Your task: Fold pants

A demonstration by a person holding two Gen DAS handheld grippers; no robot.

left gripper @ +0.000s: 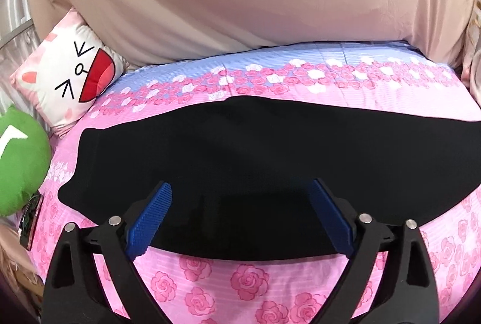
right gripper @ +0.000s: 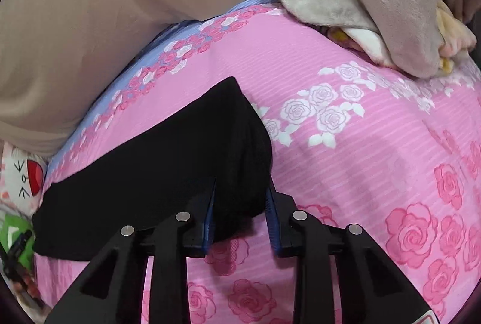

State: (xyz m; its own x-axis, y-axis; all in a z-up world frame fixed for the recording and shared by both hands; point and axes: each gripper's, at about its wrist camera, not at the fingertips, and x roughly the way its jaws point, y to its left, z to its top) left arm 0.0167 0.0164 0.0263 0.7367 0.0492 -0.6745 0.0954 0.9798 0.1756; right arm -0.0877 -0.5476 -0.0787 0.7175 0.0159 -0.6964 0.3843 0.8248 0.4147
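Left gripper (left gripper: 239,214): black plastic linkage arms, triangular cut-outs toward 6 o'clock, four round silver pivot pins, blue ribbed pads (left gripper: 150,221) on inner faces.
Right gripper (right gripper: 240,209): same black arms, four silver pins, blue ribbed pads (right gripper: 210,212) seen edge-on; red-and-white label corner at 5 o'clock frame edge.

Black pants (left gripper: 240,149) lie folded flat (a long band) across the rose-print bedsheet (left gripper: 240,279).
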